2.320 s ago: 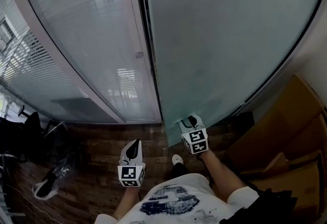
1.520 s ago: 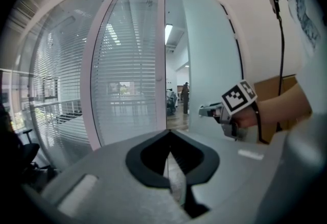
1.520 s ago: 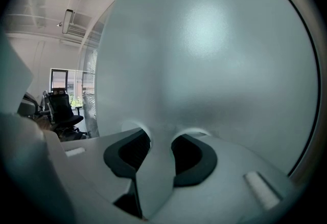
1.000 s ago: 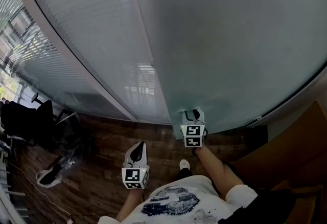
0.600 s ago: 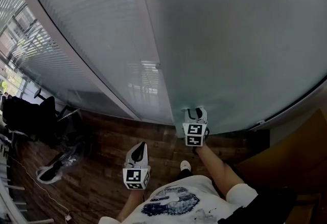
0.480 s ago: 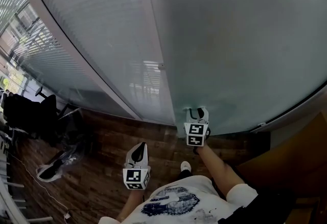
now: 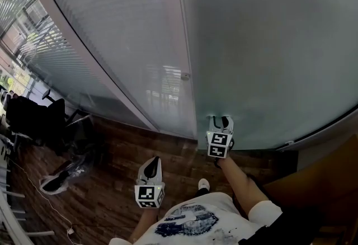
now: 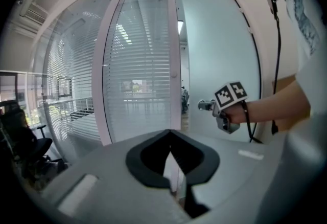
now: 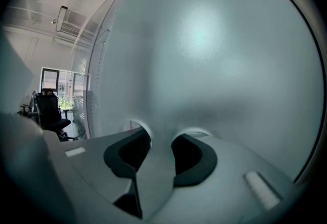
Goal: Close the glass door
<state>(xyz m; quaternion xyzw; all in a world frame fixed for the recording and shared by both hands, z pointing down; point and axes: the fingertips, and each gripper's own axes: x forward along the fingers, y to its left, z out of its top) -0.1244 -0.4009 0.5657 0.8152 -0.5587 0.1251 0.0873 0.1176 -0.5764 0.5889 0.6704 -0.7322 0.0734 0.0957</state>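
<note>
The pads of the right gripper [image 9: 161, 138] stand part-way closed on the door handle [image 8: 206, 105], which fills the space between them. We read this as a firm hold, not an open reach. Directly ahead of these fingers, the frosted leaf of the glass door [image 7: 268, 42] fills the right gripper view.

The left gripper [image 8: 170, 133] has its tips together on nothing. It hangs low and well apart from the door, so the right hand is the nearer one and does the work.

The closing edge of the door runs upright, just left of the right gripper. Beyond it stands the frame post [image 8: 176, 54] of the slatted glass partition [image 7: 112, 42]. In the left gripper view a narrow slit shows between edge and post, so we judge the door almost shut but not seated. The coming move is a push across that slit, leftward toward the post.
</note>
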